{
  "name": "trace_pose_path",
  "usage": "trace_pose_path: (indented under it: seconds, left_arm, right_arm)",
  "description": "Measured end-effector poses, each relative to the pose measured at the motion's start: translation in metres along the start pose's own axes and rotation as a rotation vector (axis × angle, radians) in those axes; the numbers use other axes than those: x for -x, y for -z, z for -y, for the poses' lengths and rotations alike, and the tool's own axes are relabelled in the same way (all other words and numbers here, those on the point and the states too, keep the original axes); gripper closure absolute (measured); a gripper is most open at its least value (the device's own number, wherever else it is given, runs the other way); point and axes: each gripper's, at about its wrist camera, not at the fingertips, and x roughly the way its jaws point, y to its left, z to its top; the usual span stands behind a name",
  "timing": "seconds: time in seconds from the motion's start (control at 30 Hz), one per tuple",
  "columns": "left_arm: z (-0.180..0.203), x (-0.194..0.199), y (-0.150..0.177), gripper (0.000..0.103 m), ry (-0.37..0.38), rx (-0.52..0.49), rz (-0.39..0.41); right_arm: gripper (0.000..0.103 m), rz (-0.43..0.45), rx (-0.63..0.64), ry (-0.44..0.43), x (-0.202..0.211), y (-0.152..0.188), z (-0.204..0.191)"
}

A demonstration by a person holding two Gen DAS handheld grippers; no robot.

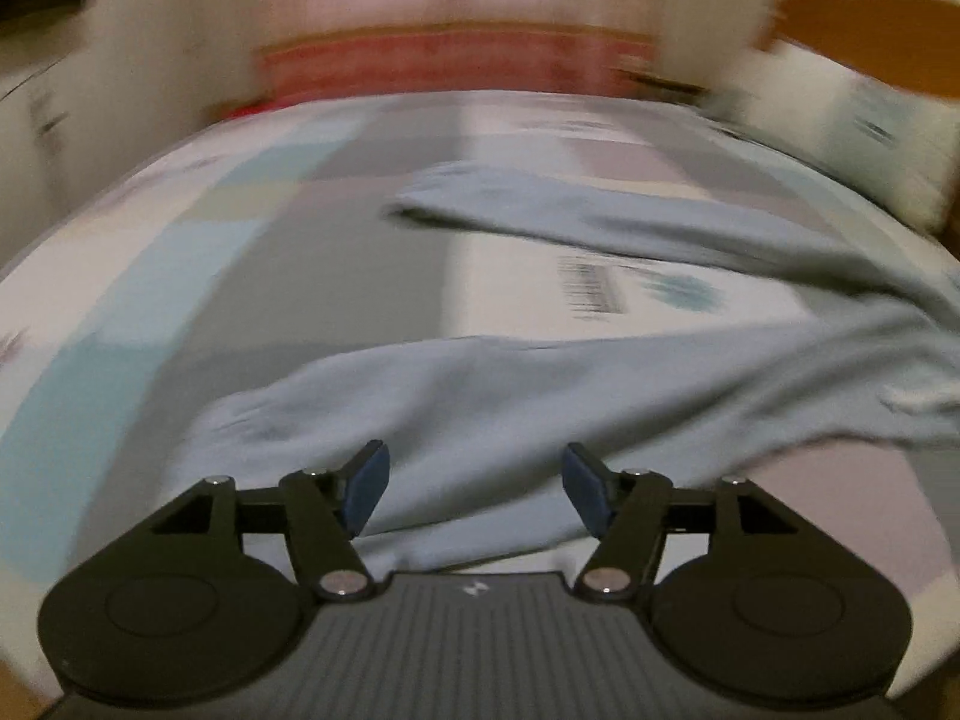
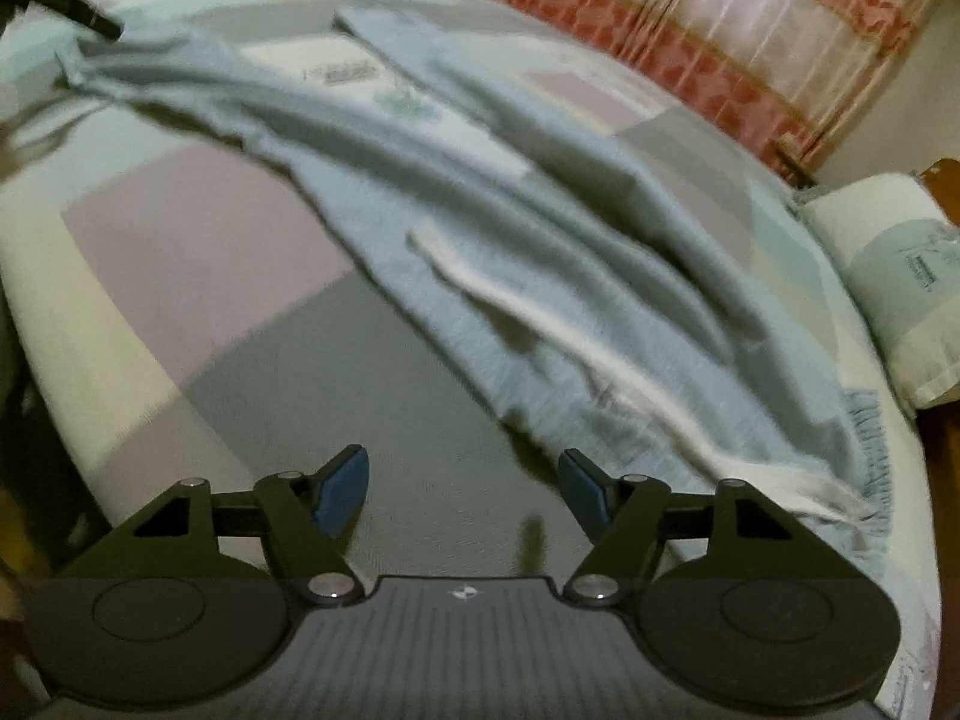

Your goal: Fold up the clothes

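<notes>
Pale blue trousers [image 1: 480,396] lie spread on a patchwork bedcover [image 1: 180,276], blurred in the left wrist view. One leg runs under my left gripper [image 1: 474,474], and the other leg [image 1: 570,210] lies farther back. That gripper hovers open over the near leg with no cloth pinched. In the right wrist view the trousers [image 2: 540,240] stretch diagonally, with a white waist strip [image 2: 600,360] showing. My right gripper [image 2: 462,474] stands open over a grey patch of the cover, and the cloth's near edge lies just to its right. A dark black part [image 2: 66,6] sits by the far leg end.
A pale pillow [image 2: 888,276] lies at the bed's right end, seen also as the pillow [image 1: 840,138] below a wooden headboard [image 1: 870,30]. Pink and red curtains [image 2: 720,30] hang behind the bed. The bedcover [image 2: 210,270] drops off at the left edge.
</notes>
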Motion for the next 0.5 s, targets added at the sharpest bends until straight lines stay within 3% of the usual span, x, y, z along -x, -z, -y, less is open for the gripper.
trace_pose_path:
  seconds: [0.03, 0.1, 0.13, 0.27, 0.37, 0.5]
  left_arm:
    - [0.016, -0.002, -0.003, 0.038, 0.029, -0.047, 0.007]
    - [0.048, -0.005, -0.006, 0.037, 0.060, -0.153, 0.026]
    - [0.064, -0.007, -0.008, 0.035, 0.075, -0.207, 0.035]
    - [0.122, -0.009, -0.007, 0.032, 0.130, -0.373, 0.079]
    - [0.159, -0.008, -0.003, 0.032, 0.150, -0.468, 0.101]
    - [0.198, -0.006, -0.001, 0.032, 0.176, -0.559, 0.136]
  right_arm:
    - [0.022, 0.006, -0.022, -0.008, -0.004, 0.003, 0.004]
    - [0.004, 0.002, -0.063, -0.003, -0.009, 0.006, 0.012]
    - [0.000, -0.003, -0.079, 0.001, -0.011, 0.007, 0.016]
    - [0.000, -0.015, -0.181, -0.008, -0.015, 0.013, 0.027]
    - [0.005, -0.014, -0.142, 0.066, -0.006, 0.013, 0.018]
    - [0.025, -0.003, 0.155, 0.290, 0.003, 0.011, -0.007]
